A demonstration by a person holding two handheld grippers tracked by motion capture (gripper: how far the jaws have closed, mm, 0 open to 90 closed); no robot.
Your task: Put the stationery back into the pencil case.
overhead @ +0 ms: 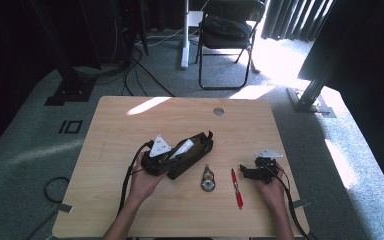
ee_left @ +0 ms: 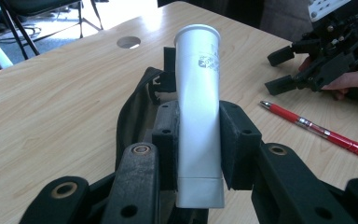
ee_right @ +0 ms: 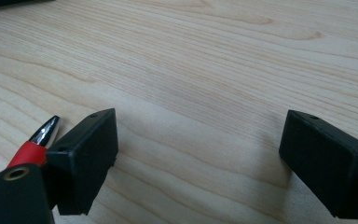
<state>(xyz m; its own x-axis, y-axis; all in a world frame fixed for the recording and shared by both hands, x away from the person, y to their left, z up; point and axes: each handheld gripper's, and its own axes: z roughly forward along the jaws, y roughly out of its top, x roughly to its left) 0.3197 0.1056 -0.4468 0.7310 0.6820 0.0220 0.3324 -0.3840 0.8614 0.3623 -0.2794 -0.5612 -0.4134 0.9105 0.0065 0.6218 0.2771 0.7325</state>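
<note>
On the table (overhead: 130,125) the left gripper (ee_left: 198,140) lies left of centre, with a tube (ee_left: 196,102) between its jaws, above an open pouch (overhead: 192,152). Right of the pouch lies a compass (overhead: 208,180), then a pen (overhead: 237,187), then the right gripper (overhead: 246,172) near the right edge. A cable hole (overhead: 218,111) sits near the far edge; a folding chair (overhead: 227,35) stands beyond the table.

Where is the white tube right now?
The white tube is clamped in the left gripper, over the open black pouch, left of the red pen.
</note>
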